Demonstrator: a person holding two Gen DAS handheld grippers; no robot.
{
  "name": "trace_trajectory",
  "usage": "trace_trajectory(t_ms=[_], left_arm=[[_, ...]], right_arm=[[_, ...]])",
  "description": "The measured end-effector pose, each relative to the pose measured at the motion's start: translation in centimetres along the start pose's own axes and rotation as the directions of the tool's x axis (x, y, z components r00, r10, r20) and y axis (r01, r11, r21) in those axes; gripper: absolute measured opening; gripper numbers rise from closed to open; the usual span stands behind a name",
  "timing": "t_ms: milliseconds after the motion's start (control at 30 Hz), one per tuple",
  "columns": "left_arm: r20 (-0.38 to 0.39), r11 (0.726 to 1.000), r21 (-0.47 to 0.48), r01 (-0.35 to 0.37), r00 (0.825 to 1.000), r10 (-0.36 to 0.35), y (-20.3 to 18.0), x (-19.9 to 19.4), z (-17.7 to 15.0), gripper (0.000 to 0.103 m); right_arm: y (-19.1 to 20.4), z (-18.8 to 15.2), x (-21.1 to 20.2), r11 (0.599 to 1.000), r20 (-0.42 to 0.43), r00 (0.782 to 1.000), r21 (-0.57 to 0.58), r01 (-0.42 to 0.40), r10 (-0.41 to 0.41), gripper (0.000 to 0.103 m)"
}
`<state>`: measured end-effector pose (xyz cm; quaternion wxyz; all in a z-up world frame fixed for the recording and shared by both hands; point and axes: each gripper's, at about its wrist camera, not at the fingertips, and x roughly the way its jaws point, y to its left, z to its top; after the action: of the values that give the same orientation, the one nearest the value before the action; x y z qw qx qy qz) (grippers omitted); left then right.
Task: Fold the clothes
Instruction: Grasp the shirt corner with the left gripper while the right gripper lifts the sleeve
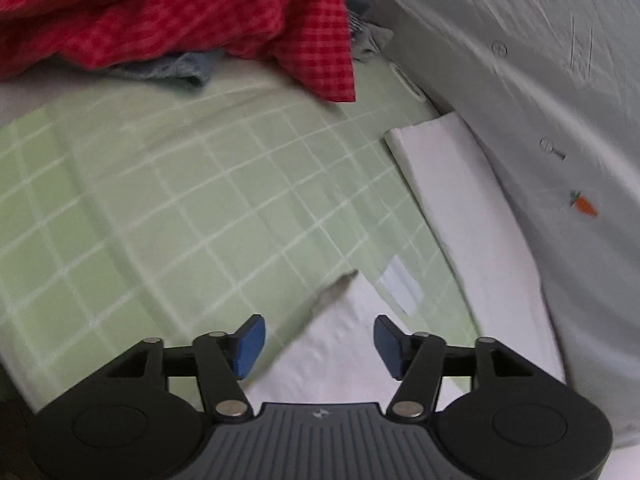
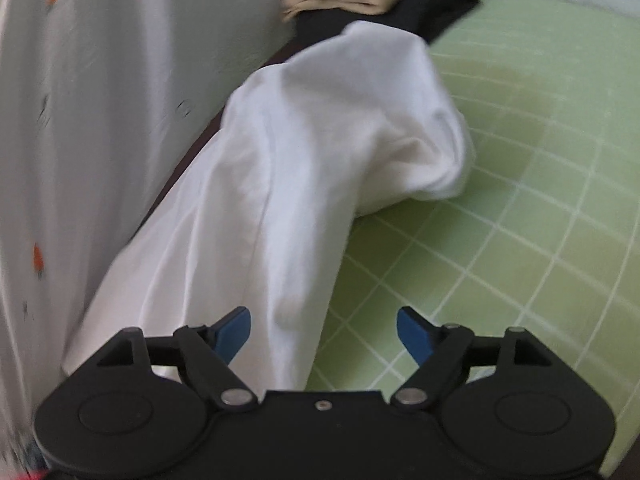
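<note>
Right wrist: one white garment (image 2: 304,168), two spread blue pads (image 2: 234,330) (nothing gripped).

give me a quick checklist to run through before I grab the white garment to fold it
1. Left gripper open and empty: ok, blue pads apart with nothing between them.
2. Right gripper open and empty: ok, pads apart, nothing clamped.
3. White cotton garment within view of both grippers: ok; it lies just ahead of each.
4. Garment laid flat: not ok, it is bunched and creased at its far end in the right wrist view.
5. Green checked bed sheet bare beside the garment: ok.
6. Red checked cloth clear of the white garment: ok in the left wrist view; it lies apart at the far side.
</note>
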<state>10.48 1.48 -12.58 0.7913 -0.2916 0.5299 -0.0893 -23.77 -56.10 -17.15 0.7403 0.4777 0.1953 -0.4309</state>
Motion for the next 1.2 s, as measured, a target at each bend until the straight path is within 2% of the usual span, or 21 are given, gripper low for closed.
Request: trace_trajectory(t_ms=[100,267,367,467,533,567,600,633,767,867,967,1067,1200], left_arm=[[-0.036,0.999,0.038,0.004,0.999,-0.003,-0.1,1.8,1.1,0.07],[-0.112,0.997,0.063,0.043,0.993,-0.036,-0.7,4.2,1.7,0.073],[-0.154,0.996,0.065,0.067,0.986,-0.057,-1.2,5.2,1.5,0.076],[-0.169,0.995,0.081,0.053,0.985,-0.039,-1.9,5.8,1.1,0.075],[-0.172,0.995,0.088,0.044,0.985,-0.028,-2.2,5.9,0.9,0.057],[-0.179,0.996,0.082,0.041,0.984,-0.026,-2.3,5.9,0.9,0.038],[-0.183,0.996,0.076,0.04,0.983,-0.026,-2.5,5.8,0.9,0.022],[-0.179,0.996,0.078,0.048,0.983,-0.033,-2.7,5.7,0.8,0.019],[-0.116,0.991,0.129,0.037,0.993,-0.022,-4.9,5.2,1.6,0.013],[-0.07,0.987,0.123,0.103,0.993,-0.095,-7.1,5.4,3.7,0.012],[-0.017,0.977,0.145,0.155,0.988,-0.154,-10.0,5.9,6.6,0.011],[0.044,0.957,0.2,0.211,0.974,-0.224,-13.6,5.5,9.1,0.011],[0.134,0.922,0.267,0.28,0.937,-0.323,-16.5,1.7,11.1,0.01]], right_arm=[[-0.2,-0.2,0.5,0.998,0.027,0.999,0.053,0.035,-0.036,0.082],[-0.9,0.1,1.0,0.985,0.066,0.997,0.174,0.017,-0.028,0.084],[-1.4,0.2,1.8,0.97,0.056,0.998,0.243,-0.027,0.014,0.082],[-1.5,0.0,2.8,0.956,0.025,0.998,0.285,-0.068,0.063,0.062],[-1.4,-0.2,3.2,0.949,0.016,0.995,0.3,-0.1,0.1,0.03],[-1.2,-0.3,3.4,0.946,0.011,0.993,0.304,-0.113,0.116,0.022],[-0.8,-0.2,3.4,0.948,0.009,0.992,0.293,-0.122,0.125,0.009],[-0.2,-0.1,3.4,0.954,0.009,0.992,0.272,-0.126,0.128,0.003],[2.6,0.6,3.4,0.971,0.016,0.988,0.181,-0.154,0.153,0.002],[4.9,1.8,3.2,0.966,0.044,0.977,0.152,-0.212,0.207,0.002],[8.1,3.6,3.1,0.955,0.09,0.958,0.089,-0.282,0.274,0.002],[11.1,5.9,2.5,0.935,0.141,0.929,0.042,-0.352,0.343,0.002],[14.1,8.4,-1.0,0.894,0.217,0.871,-0.018,-0.448,0.441,0.002]])
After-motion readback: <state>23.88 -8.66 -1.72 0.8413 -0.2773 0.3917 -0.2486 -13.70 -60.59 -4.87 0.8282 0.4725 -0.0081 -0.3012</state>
